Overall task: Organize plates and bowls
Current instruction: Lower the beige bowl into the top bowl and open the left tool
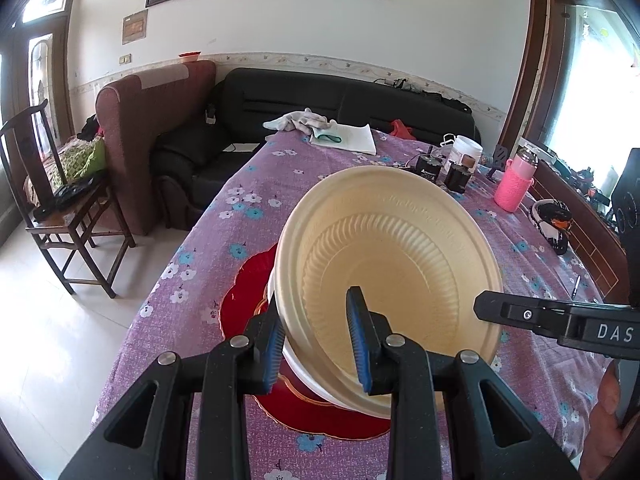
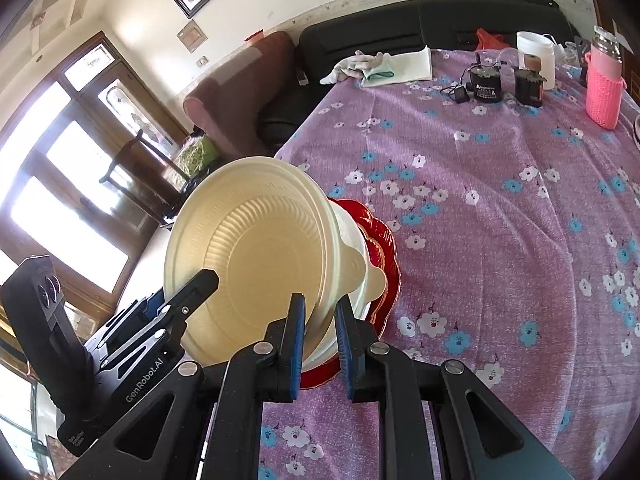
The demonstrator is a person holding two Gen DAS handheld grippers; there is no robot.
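A cream ribbed bowl (image 1: 384, 264) is tilted above a white bowl (image 1: 316, 376) that sits on a red scalloped plate (image 1: 244, 300) on the purple floral tablecloth. My left gripper (image 1: 318, 344) straddles the cream bowl's near rim, one blue pad inside and one outside, and grips it. In the right wrist view the same cream bowl (image 2: 256, 248) is tilted over the white bowl (image 2: 352, 248) and red plate (image 2: 384, 248). My right gripper (image 2: 320, 344) also pinches the cream bowl's rim between its blue pads. The other gripper's finger (image 1: 520, 314) reaches in from the right.
At the table's far end are a white cloth and gloves (image 1: 332, 132), black devices (image 1: 430, 168), a white jar (image 1: 464, 152) and a pink-sleeved bottle (image 1: 514, 180). A black-and-white object (image 1: 550, 224) lies near the right edge. A sofa (image 1: 320, 100) and wooden chair (image 1: 60, 208) stand beyond.
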